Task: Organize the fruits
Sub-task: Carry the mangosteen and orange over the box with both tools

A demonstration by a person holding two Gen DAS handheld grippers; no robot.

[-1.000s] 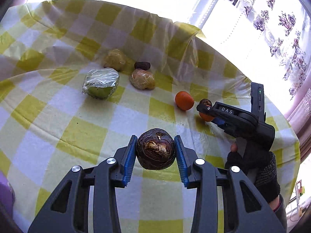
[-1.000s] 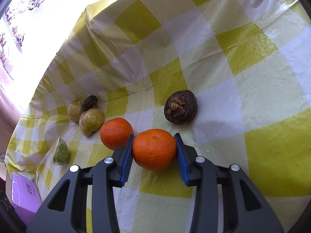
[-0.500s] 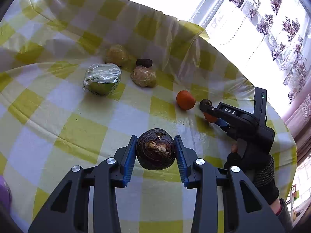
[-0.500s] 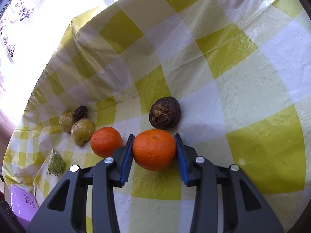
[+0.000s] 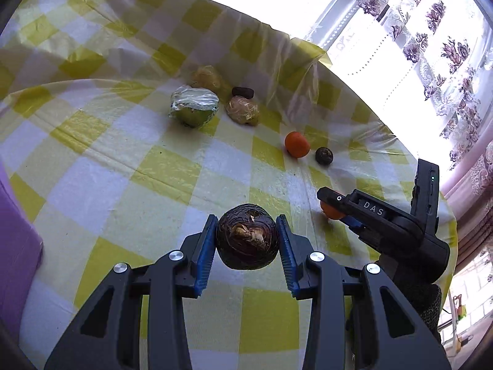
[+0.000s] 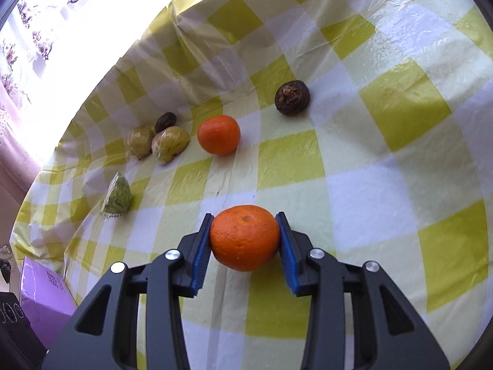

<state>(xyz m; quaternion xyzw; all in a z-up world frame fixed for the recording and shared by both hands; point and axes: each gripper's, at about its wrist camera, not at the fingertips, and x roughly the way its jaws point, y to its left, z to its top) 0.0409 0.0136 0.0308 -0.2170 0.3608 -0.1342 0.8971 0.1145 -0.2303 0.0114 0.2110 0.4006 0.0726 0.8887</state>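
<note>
My left gripper is shut on a dark brown wrinkled fruit, held above the yellow checked tablecloth. My right gripper is shut on an orange; the left wrist view shows it at the right with the orange partly hidden. On the cloth lie another orange, a second dark wrinkled fruit, two wrapped yellowish fruits, a small dark fruit and a wrapped green fruit.
A purple box sits at the table's left edge, also at the left in the left wrist view. The cloth rises in a fold behind the fruits. A bright window with flowered curtains is beyond. A gloved hand holds the right gripper.
Both grippers have pulled back from the fruit group, each still holding its fruit. The loose orange and dark fruit now lie farther ahead of the right gripper.
</note>
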